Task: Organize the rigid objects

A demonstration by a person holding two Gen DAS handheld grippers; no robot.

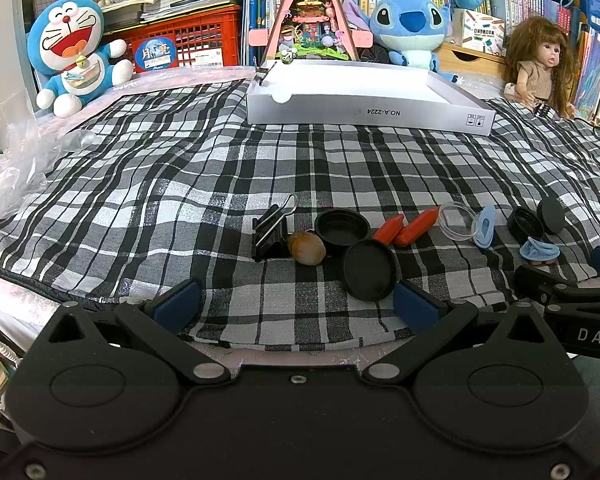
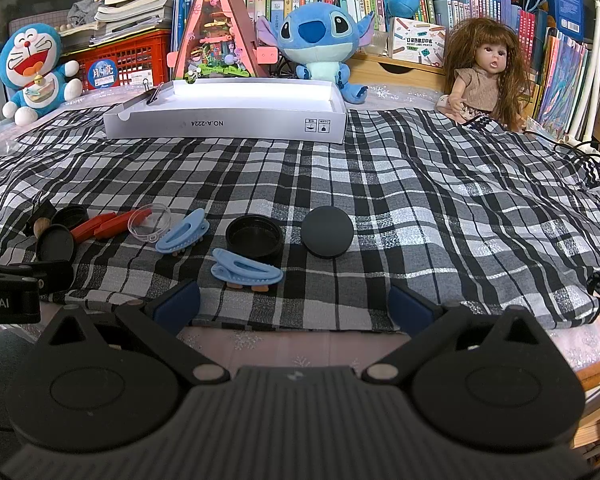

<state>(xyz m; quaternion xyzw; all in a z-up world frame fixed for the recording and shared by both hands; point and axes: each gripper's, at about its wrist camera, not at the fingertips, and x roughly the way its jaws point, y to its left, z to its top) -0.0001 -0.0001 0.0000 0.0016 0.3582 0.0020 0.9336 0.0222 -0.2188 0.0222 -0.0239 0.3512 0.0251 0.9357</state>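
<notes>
Left gripper (image 1: 296,306) released, jaws spread wide, nothing between them; it hovers low over the near edge of the checked cloth (image 1: 180,168). Right gripper (image 2: 294,306) likewise released and empty, just beside the left one. The cloth covers the bench. At its far side sits a shallow white box (image 2: 228,124), open-topped, with a small clip on its left rim. The task's items lie in a loose row at the near side — well apart from the box. In the left wrist view: a black binder clip (image 1: 270,232) touching a brown acorn-shaped piece (image 1: 307,248), two black round lids (image 1: 370,270), one overlapping the other, and two red crayon-like pieces (image 1: 416,226) side by side. In the right wrist view: a clear round dish (image 2: 150,222) tilted against a blue hair clip (image 2: 184,232), a second blue hair clip (image 2: 246,268) nearer the gripper, a black round cup (image 2: 254,238), and a black disc (image 2: 327,231) just beside it.
</notes>
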